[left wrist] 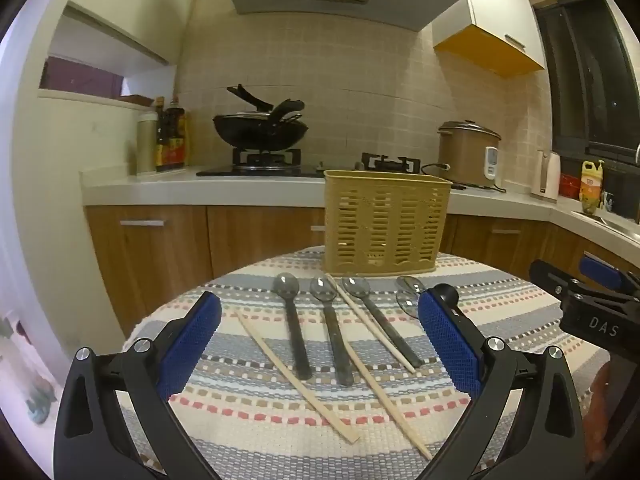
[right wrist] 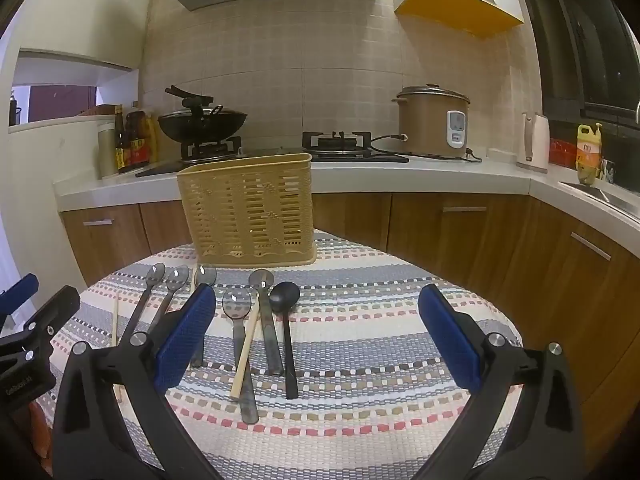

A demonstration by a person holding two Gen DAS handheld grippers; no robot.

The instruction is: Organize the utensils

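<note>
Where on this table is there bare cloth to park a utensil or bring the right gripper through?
Free: the striped cloth right of the black spoon, out to the table's right edge, and the near strip below the handle ends. Crowded: the band in front of the yellow basket, where spoons and chopsticks lie side by side, some crossing.

Black tool (left wrist: 320,344), blue textured pads (left wrist: 192,344)
</note>
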